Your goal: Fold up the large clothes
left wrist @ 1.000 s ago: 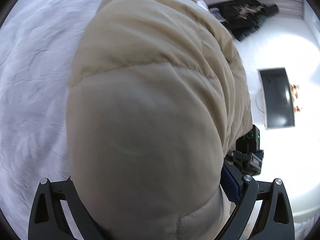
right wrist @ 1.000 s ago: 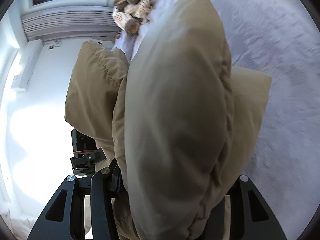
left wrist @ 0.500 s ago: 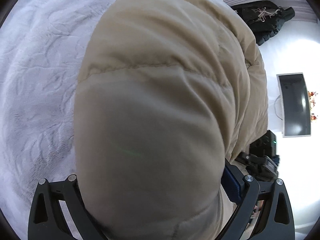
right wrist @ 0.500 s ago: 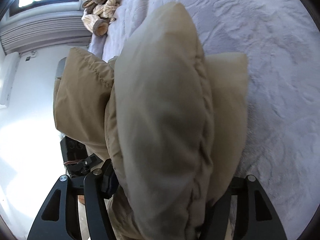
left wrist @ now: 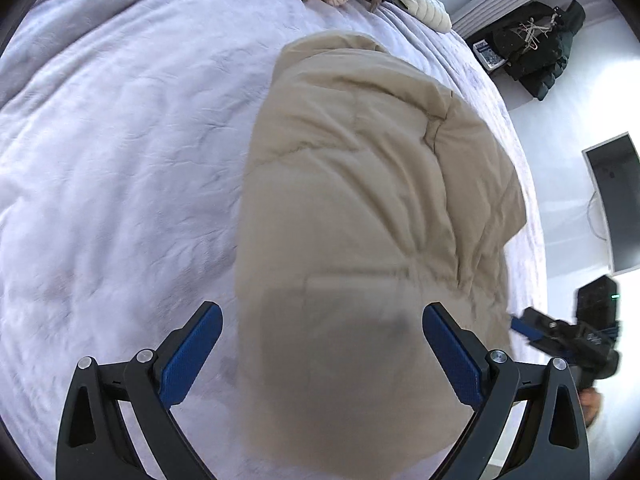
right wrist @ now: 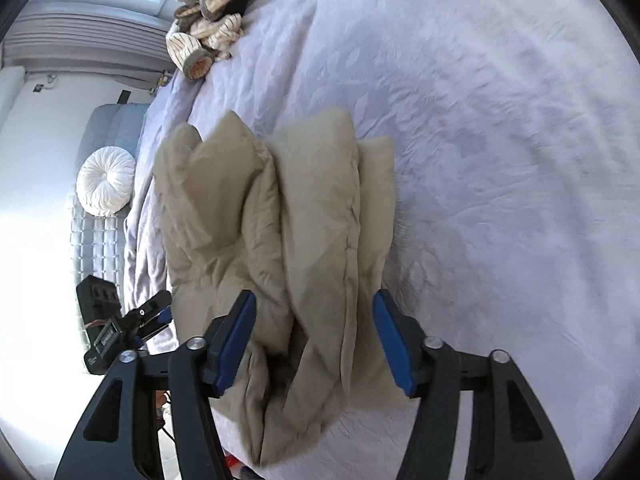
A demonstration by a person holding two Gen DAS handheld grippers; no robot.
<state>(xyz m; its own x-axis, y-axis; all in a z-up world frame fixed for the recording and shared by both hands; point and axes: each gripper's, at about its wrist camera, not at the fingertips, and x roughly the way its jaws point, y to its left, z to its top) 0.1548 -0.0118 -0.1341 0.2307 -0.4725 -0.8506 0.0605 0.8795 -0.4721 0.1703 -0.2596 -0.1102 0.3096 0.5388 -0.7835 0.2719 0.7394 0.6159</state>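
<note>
A puffy beige jacket [left wrist: 360, 200] lies folded in a thick bundle on the lavender bedspread [left wrist: 120, 160]. My left gripper [left wrist: 322, 312] hovers over its near end with the jaws wide open, and the blue pads [left wrist: 192, 356] are clear of the fabric. In the right wrist view the jacket [right wrist: 312, 220] shows its stacked folds edge-on. My right gripper [right wrist: 314, 296] straddles the near end of those folds; its jaws are closing, and the pads [right wrist: 390, 340] stand beside the cloth without pressing it. The other gripper shows at the bed's edge in each view [left wrist: 560, 336] [right wrist: 128, 320].
A heap of striped plush things [right wrist: 208, 40] lies at the far end of the bed. Beyond the bed's edge are dark clothes [left wrist: 536, 48], a dark screen [left wrist: 616, 200] and a round white cushion [right wrist: 106, 186] on a quilted grey seat. Bare bedspread [right wrist: 500, 160] spreads beside the jacket.
Both grippers have let go of the jacket and drawn up and back. The jacket, which filled both views, now rests on the bed, and the blue pads show bare.
</note>
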